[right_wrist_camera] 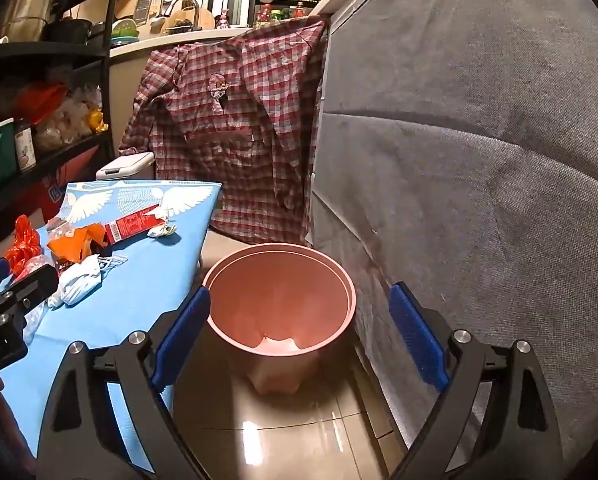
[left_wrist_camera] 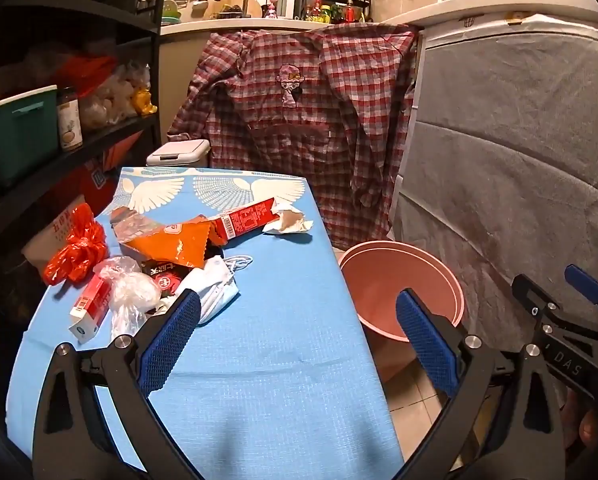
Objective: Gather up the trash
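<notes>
Left gripper: fingers spread wide, nothing between them, hovering over the blue-covered counter in the lower centre of the left wrist view. Its left finger tip sits just in front of a crumpled white face mask.

Trash lies clustered at centre left of that frame: red plastic bag, clear plastic bag, small red-and-white box, torn orange wrapper, long red carton, crumpled white tissue touching the carton's far end.

Right gripper: fingers also wide apart and empty, framing a pink bucket on the tiled floor, just right of the counter edge. Pale object at bucket bottom, cannot identify.

Plaid shirt hangs at upper centre.
</notes>
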`<state>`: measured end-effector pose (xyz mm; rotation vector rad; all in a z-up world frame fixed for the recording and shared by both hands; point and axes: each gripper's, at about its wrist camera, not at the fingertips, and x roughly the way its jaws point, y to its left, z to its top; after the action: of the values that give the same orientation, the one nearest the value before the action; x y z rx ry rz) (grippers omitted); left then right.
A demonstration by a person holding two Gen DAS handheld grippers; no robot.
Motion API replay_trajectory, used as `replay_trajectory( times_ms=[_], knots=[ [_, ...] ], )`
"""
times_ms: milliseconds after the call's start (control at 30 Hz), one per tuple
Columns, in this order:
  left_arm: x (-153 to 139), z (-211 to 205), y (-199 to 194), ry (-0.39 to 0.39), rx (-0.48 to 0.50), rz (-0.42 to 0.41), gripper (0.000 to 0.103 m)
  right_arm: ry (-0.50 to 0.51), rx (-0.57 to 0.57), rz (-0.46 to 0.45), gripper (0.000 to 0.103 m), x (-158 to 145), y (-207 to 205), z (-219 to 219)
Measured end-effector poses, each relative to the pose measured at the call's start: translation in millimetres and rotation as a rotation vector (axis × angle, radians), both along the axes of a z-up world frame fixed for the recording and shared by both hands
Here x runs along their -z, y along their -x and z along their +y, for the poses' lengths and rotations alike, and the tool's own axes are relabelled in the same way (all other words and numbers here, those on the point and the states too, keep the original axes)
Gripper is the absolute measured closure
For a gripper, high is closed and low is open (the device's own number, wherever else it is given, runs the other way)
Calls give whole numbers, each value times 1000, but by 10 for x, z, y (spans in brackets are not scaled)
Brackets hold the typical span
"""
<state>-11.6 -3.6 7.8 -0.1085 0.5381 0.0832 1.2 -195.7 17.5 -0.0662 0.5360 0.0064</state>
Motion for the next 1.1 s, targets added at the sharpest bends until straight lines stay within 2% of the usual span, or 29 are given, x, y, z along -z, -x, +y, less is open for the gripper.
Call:
replay_trajectory(
  times_ms=[600, 1100],
  knots=[
    [87, 42, -54, 43, 15, 61, 9, 8, -1, 90, 15, 94, -79, 22],
    [177, -32, -84, 43, 54, 83, 9, -3, 36, 98, 15, 95, -95, -52]
  ],
)
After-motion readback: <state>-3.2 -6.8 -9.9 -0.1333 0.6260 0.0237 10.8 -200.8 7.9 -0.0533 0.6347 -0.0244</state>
